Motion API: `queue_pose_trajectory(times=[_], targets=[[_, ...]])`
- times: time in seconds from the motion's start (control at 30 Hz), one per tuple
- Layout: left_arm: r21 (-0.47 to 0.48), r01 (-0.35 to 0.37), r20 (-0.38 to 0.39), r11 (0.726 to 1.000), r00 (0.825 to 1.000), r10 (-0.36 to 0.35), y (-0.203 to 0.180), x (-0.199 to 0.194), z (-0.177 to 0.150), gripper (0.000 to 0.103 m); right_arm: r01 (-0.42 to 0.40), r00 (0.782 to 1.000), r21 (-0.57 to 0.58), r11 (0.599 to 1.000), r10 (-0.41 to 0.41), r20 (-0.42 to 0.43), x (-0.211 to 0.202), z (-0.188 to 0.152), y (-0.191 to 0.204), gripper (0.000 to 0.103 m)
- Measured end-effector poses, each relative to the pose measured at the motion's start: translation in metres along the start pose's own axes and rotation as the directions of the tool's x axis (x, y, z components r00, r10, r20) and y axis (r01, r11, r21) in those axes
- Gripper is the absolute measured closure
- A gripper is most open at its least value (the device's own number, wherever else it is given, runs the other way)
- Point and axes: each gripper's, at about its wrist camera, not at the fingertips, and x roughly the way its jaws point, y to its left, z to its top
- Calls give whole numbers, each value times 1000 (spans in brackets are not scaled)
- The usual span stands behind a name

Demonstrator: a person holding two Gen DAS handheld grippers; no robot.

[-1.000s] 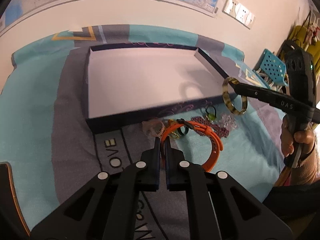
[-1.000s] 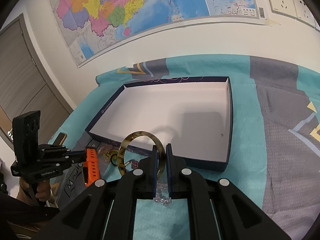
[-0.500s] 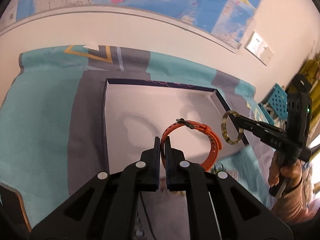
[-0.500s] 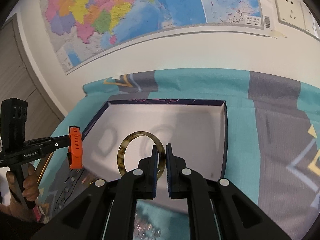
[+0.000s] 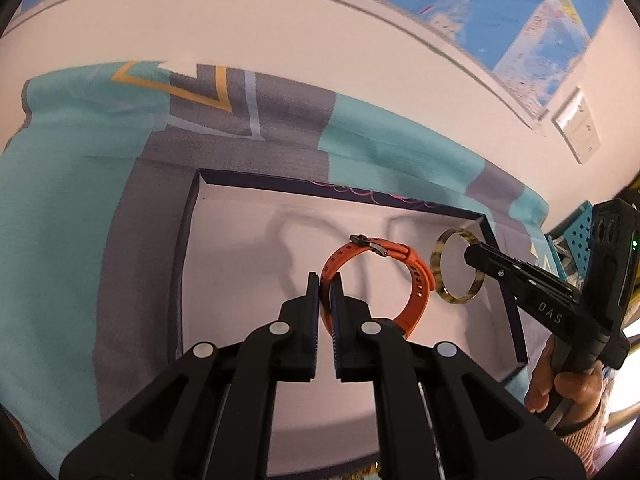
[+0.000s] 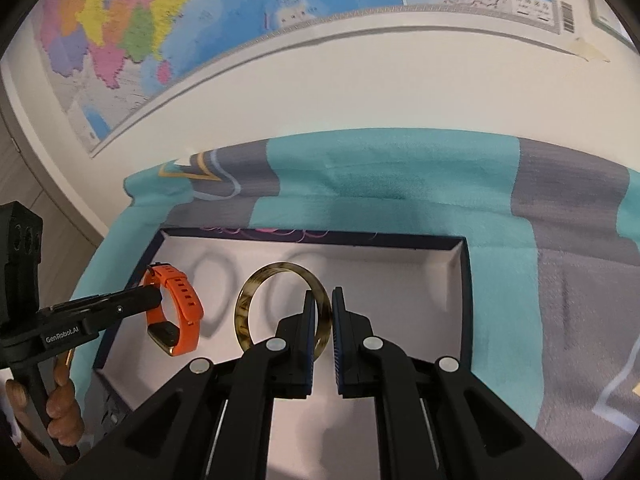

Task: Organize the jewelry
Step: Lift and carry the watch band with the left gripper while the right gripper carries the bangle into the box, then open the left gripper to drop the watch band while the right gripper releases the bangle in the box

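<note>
My left gripper [image 5: 325, 280] is shut on an orange watch band [image 5: 416, 280] and holds it in the air over the shallow white box [image 5: 240, 248]. My right gripper [image 6: 324, 300] is shut on a tortoiseshell bangle [image 6: 248, 300] and holds it upright over the same box [image 6: 420, 280]. The right gripper [image 5: 474, 252] and the bangle [image 5: 438, 264] show at the right of the left wrist view. The left gripper [image 6: 154, 298] and the orange band [image 6: 182, 304] show at the left of the right wrist view. The box floor under both is bare.
The box has dark blue walls [image 6: 468, 300] and lies on a teal and grey cloth [image 6: 400, 192]. A white wall with a map [image 6: 200, 20] stands behind. A bit of gold jewelry [image 5: 372, 468] shows at the box's near edge.
Both grippers have lifted their pieces off the cloth and moved forward over the box. The orange band and the bangle now hang above its floor, closer together.
</note>
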Motion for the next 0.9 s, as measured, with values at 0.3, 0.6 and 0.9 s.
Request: queue_pose_trajectory(times=[0.3, 0.6, 0.9], targets=[[-53, -27, -35, 998, 999, 25, 1, 25, 16, 96, 25, 999, 46, 999, -23, -37, 23, 12, -1, 96], [-92, -34, -58, 995, 998, 28, 1, 37, 22, 93, 51, 998, 75, 996, -49, -39, 26, 15, -5, 92], [-3, -31, 24, 1000, 999, 32, -5, 9, 9, 80, 32, 999, 68, 997, -32, -5, 5, -2, -11, 79]])
